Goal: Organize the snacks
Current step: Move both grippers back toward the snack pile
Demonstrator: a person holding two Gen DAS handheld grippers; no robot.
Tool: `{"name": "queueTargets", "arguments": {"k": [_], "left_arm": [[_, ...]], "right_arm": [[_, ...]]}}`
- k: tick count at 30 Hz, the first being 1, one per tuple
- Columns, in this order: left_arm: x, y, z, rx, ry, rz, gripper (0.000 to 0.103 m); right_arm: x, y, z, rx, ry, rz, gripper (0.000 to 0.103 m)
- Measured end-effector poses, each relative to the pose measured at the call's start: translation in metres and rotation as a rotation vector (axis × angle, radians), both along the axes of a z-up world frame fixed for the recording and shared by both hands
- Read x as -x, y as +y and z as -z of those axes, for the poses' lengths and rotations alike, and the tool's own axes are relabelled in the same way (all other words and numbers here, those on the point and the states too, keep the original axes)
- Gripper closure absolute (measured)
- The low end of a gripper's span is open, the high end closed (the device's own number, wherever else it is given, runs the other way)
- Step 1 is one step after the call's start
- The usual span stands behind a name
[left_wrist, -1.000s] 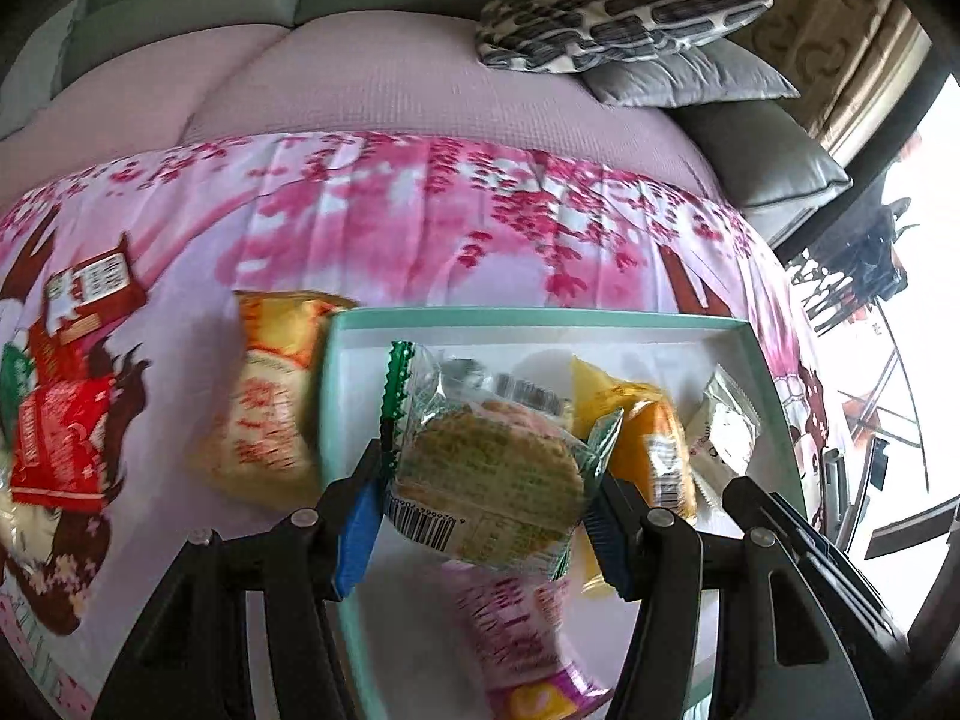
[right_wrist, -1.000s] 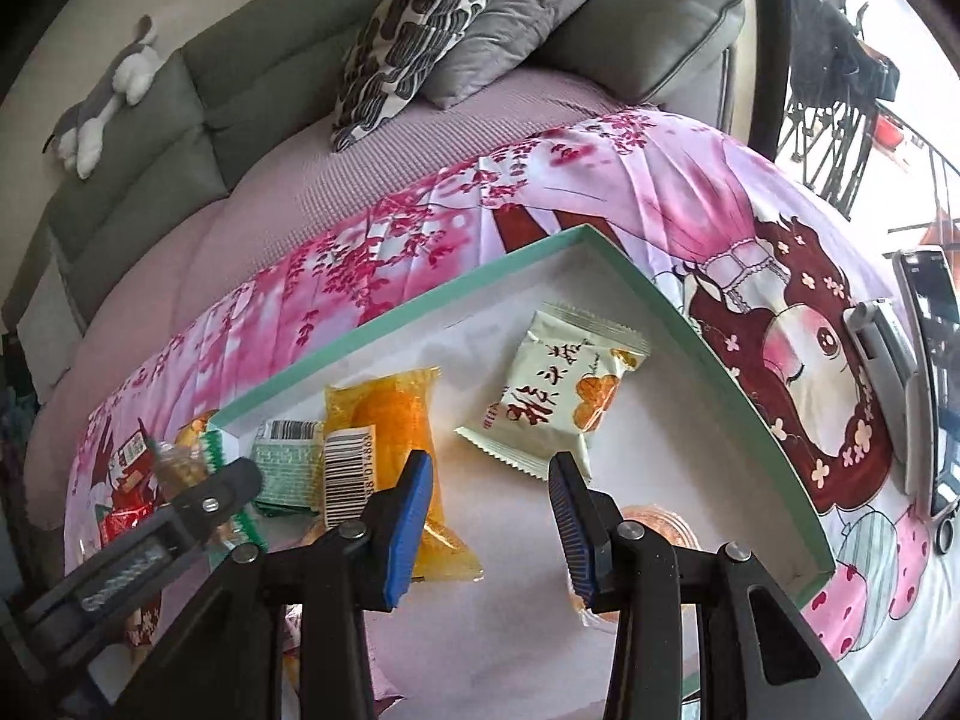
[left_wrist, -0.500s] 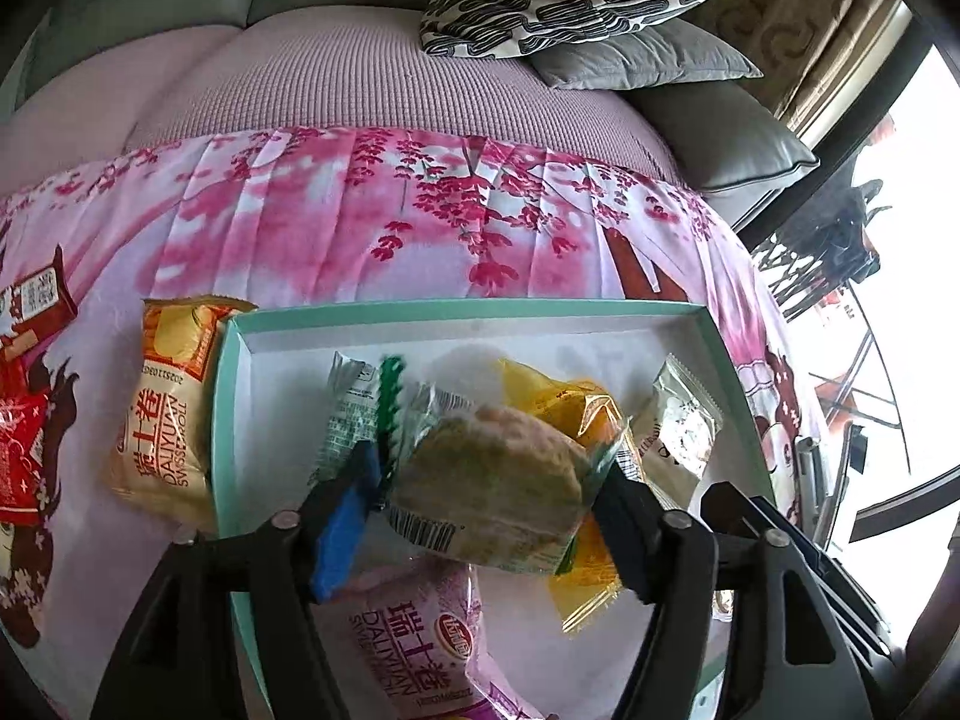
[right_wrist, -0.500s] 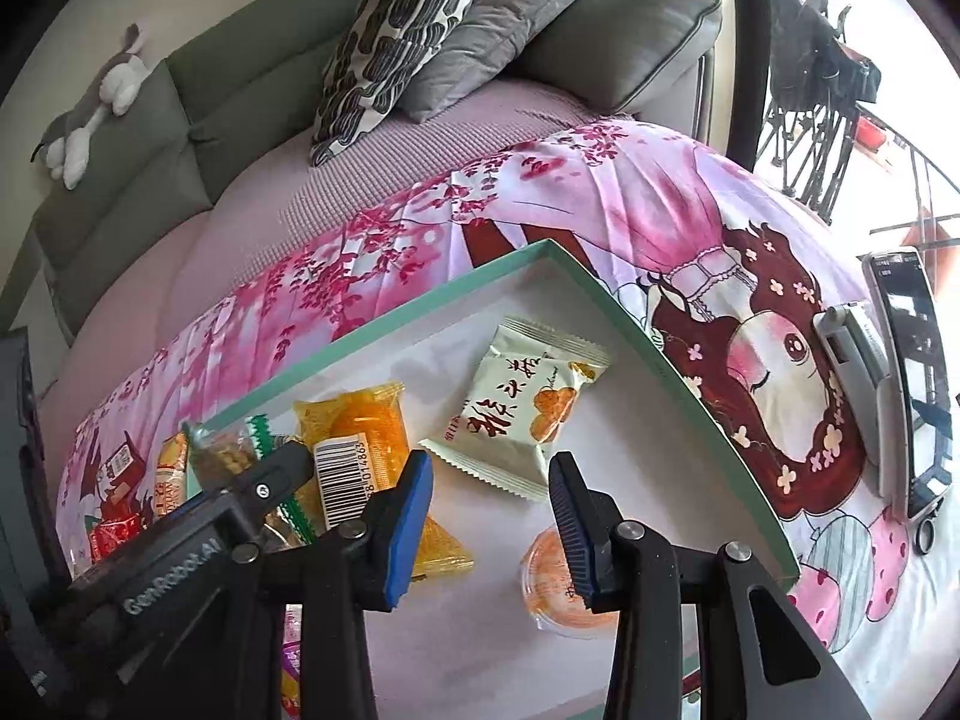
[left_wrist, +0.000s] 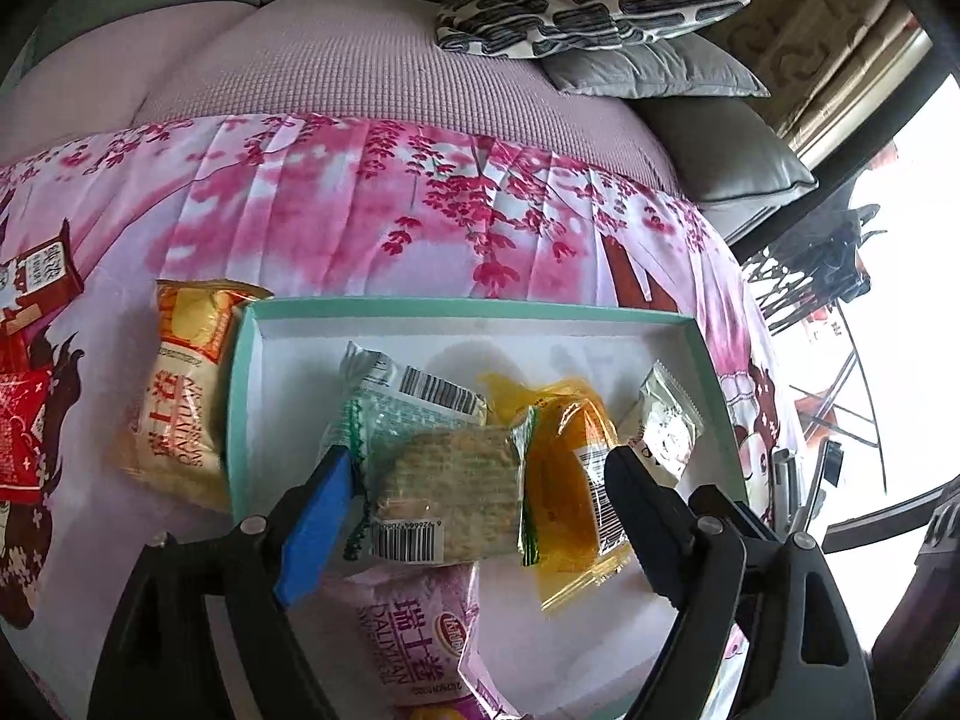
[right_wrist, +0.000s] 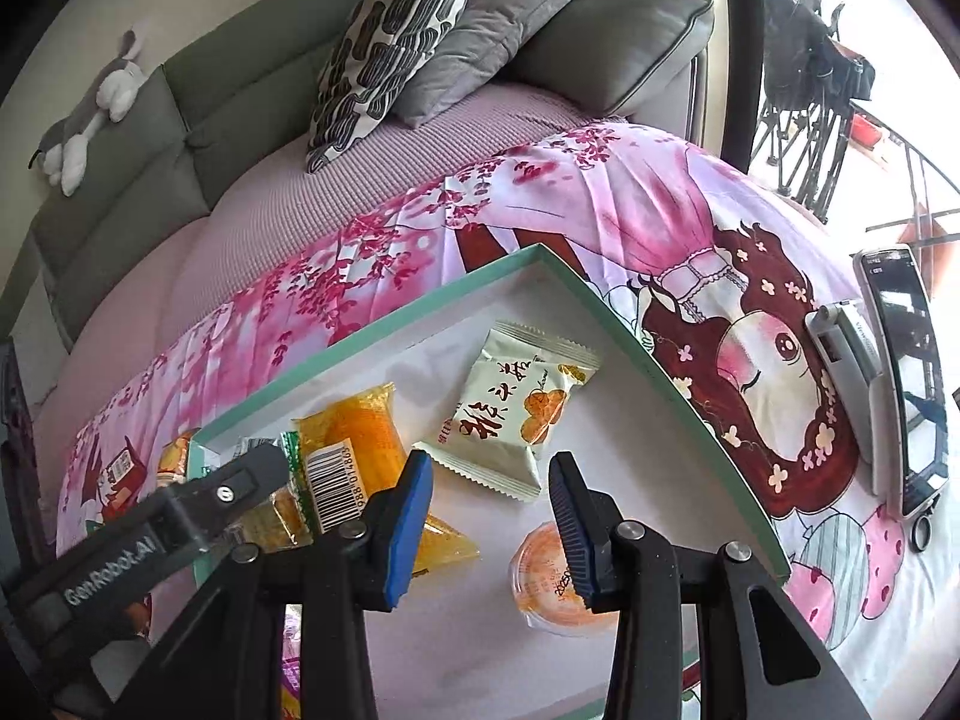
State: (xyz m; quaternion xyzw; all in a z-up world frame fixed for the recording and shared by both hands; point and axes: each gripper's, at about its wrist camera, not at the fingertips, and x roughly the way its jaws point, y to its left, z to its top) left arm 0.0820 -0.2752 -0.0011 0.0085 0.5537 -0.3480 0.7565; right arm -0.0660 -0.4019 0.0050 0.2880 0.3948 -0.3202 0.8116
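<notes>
A white tray with a teal rim [left_wrist: 468,307] lies on the pink flowered cloth. In it a clear packet of crackers [left_wrist: 447,498] rests flat on a green-white packet [left_wrist: 414,390] and a purple packet [left_wrist: 420,642]. My left gripper [left_wrist: 477,462] straddles the cracker packet with its jaws opening; the right finger stands clear of the wrapper. An orange packet [left_wrist: 564,480] and a pale packet [left_wrist: 663,420] lie to the right. In the right wrist view my right gripper [right_wrist: 489,468] hovers over the tray [right_wrist: 660,372], jaws narrowly apart and empty, above an orange jelly cup [right_wrist: 552,582].
Outside the tray's left edge lie a yellow packet [left_wrist: 180,408] and red packets [left_wrist: 18,432]. A phone [right_wrist: 906,372] and a small grey device [right_wrist: 840,342] sit on the cloth to the right. Cushions [right_wrist: 390,42] and a sofa stand behind.
The left jaws have spread and let go of the cracker packet, which now lies flat in the tray. The right gripper has stayed where it was.
</notes>
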Motion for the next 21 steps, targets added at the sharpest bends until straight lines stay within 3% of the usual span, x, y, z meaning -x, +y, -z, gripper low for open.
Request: {"name": "queueTargets", "arguments": {"k": [3,5,12,21], "left_arm": [[-0.002,0.006,-0.005,-0.026,-0.021,-0.032,0.018],[-0.005,0.011,-0.008,-0.051,-0.03,-0.06,0.018],[-0.014,0.028,-0.012,-0.104,-0.08,-0.136,0.011],[-0.018,0.039,-0.012,-0.216,-0.188,-0.198,0.01]], "right_arm": [[-0.002,0.001,0.001,-0.002,0.002,-0.015,0.054],[-0.003,0.002,0.002,-0.003,0.003,-0.022,0.036],[-0.009,0.008,0.001,0.033,0.016,-0.059,0.021],[-0.011,0.011,-0.002,0.067,0.006,-0.074,0.004]]}}
